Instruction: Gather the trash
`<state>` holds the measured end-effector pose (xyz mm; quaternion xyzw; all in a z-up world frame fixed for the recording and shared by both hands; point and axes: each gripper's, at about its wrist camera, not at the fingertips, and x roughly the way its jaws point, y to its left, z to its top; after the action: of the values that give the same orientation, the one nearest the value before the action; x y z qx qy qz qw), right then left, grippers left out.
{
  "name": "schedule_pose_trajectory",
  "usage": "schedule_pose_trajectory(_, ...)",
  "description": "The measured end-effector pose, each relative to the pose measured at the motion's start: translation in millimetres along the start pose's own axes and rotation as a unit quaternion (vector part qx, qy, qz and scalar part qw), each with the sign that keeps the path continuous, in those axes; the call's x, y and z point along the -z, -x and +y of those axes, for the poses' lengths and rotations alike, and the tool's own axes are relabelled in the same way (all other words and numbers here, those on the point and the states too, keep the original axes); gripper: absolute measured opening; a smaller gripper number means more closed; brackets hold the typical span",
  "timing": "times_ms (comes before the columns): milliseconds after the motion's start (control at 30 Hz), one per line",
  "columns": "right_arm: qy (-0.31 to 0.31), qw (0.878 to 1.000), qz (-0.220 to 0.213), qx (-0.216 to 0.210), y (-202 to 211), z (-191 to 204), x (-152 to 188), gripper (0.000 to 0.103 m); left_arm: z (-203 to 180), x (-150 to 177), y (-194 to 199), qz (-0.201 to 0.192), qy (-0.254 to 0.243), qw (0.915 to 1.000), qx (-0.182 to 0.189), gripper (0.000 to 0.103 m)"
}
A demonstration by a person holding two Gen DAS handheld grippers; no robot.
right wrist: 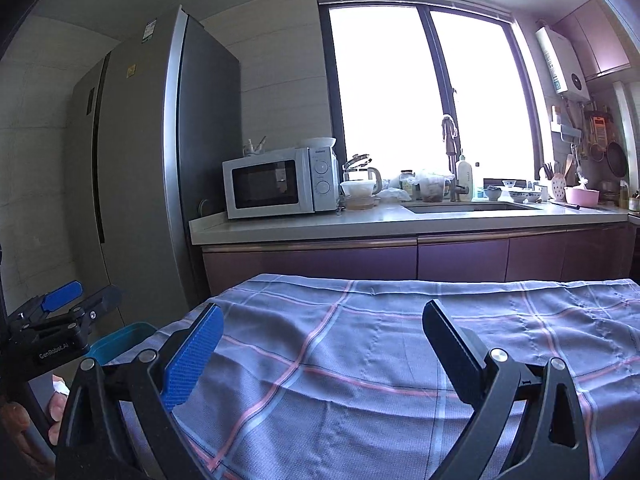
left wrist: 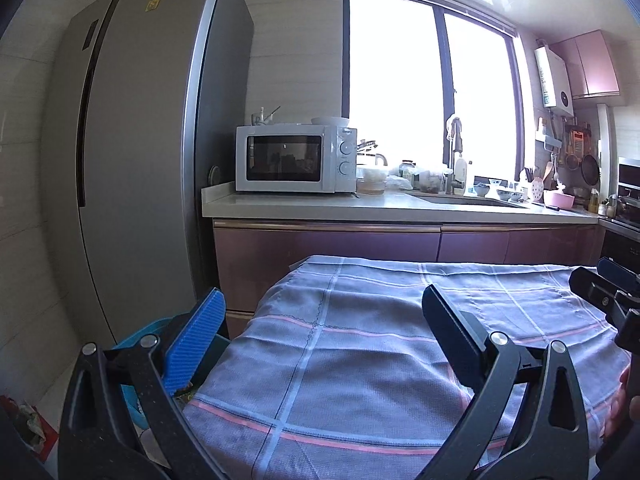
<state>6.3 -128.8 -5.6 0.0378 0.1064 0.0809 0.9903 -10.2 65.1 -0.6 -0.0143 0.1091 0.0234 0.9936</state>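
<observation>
A blue bin point(left wrist: 132, 344) stands on the floor just left of the cloth-covered table point(left wrist: 380, 360), at the foot of the grey refrigerator point(left wrist: 132, 160); only its rim shows, and what lies inside cannot be told, since the left gripper's blue pad hides most of it. On the floor further left of the table lies a crumpled bit of trash point(left wrist: 32, 424) on something red. The left gripper point(left wrist: 320, 340) hangs over the table's left edge with its jaws wide apart and nothing between them; the right gripper point(right wrist: 322, 344) hangs over the plaid cloth, equally spread and empty. Beyond the table runs a counter point(left wrist: 360, 204) with a white microwave point(left wrist: 296, 158), a sink point(right wrist: 472, 207) and crowded jars and bowls below a bright window. The right wrist view shows the bin's rim point(right wrist: 120, 340) more openly and the left gripper beside it, with fingers point(right wrist: 56, 404) on its handle; the floor trash shows only in the left wrist view.
</observation>
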Motion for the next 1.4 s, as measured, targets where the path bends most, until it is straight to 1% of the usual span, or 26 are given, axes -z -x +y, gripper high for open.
schedule_pose_trajectory(433, -0.011, 1.0, -0.003, 0.014, 7, -12, 2, 0.096, -10, -1, 4, -0.008, -0.006, 0.9998, 0.015, 0.097)
schedule_pose_trajectory(867, -0.019, 1.0, -0.002, 0.018, 9, -20, 3, 0.096, -14, -2, 9, -0.024, -0.015, 0.9996, 0.007, 0.097)
schedule_pose_trajectory(1400, -0.022, 1.0, 0.001, 0.02, 7, -23, 3, 0.096, -12, -3, 10, -0.027, -0.016, 0.9995, 0.004, 0.097)
